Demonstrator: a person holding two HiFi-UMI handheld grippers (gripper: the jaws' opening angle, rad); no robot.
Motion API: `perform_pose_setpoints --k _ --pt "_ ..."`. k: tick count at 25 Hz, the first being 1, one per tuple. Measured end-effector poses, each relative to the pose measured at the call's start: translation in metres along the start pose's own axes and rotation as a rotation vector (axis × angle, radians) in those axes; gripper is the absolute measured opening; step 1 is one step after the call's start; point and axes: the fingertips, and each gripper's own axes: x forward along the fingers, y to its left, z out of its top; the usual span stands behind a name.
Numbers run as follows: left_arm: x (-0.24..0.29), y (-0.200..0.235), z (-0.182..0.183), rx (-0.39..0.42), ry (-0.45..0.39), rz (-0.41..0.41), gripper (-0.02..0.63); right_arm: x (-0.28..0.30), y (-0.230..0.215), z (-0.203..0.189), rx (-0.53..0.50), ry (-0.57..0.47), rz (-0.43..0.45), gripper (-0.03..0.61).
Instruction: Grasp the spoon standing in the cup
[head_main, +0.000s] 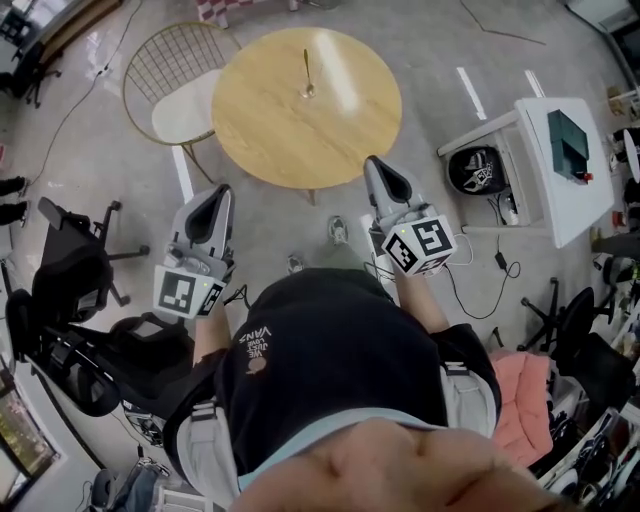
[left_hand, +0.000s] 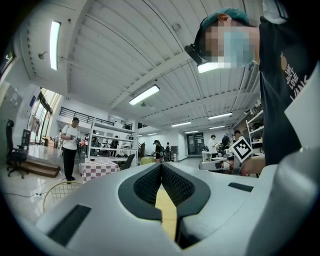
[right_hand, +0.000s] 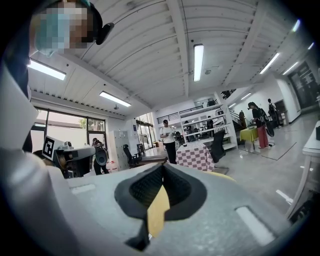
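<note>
On the round wooden table (head_main: 290, 140), at its far side, a thin spoon (head_main: 306, 65) stands upright in a small clear cup (head_main: 308, 92). Both grippers are held close to the person's body, short of the table's near edge and well away from the cup. My left gripper (head_main: 218, 192) is shut and empty, its dark pads (left_hand: 150, 182) pressed together in the left gripper view. My right gripper (head_main: 380, 165) is likewise shut on nothing, its pads (right_hand: 150, 187) meeting at the tip. Both gripper views look up at the ceiling and the room; neither shows the cup or the spoon.
A wire chair with a white cushion (head_main: 185, 90) stands at the table's left. A white desk (head_main: 560, 170) and a black helmet-like object (head_main: 480, 170) are on the right. A black office chair (head_main: 70, 280) sits at the left. Cables lie on the floor; people stand far off (left_hand: 70, 145).
</note>
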Motion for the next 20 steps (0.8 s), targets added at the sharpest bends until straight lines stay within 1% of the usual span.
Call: perform_pose_setpoints --k 2,5,9,13,16,20 --pt "0.013 0.0 0.0 -0.026 0.014 0.018 0.011 0.008 -0.01 0.002 0.0 0.004 0.013 -0.002" --pt "0.028 0.003 -0.004 -0.001 -0.004 0.03 0.011 0.018 -0.028 0.007 -0.003 0.011 0.031 -0.002" --pt "0.049 0.004 -0.005 -0.024 0.006 0.07 0.011 0.032 -0.048 0.011 -0.01 0.02 0.062 -0.002" --pt "0.073 0.005 -0.008 -0.01 -0.016 0.096 0.011 0.048 -0.069 0.013 -0.013 0.026 0.103 -0.002" --pt "0.095 -0.001 -0.007 -0.038 0.006 0.116 0.011 0.06 -0.084 0.015 -0.014 0.033 0.134 -0.002" --pt "0.116 -0.002 -0.01 -0.044 0.015 0.153 0.011 0.073 -0.104 0.019 -0.019 0.04 0.169 -0.002"
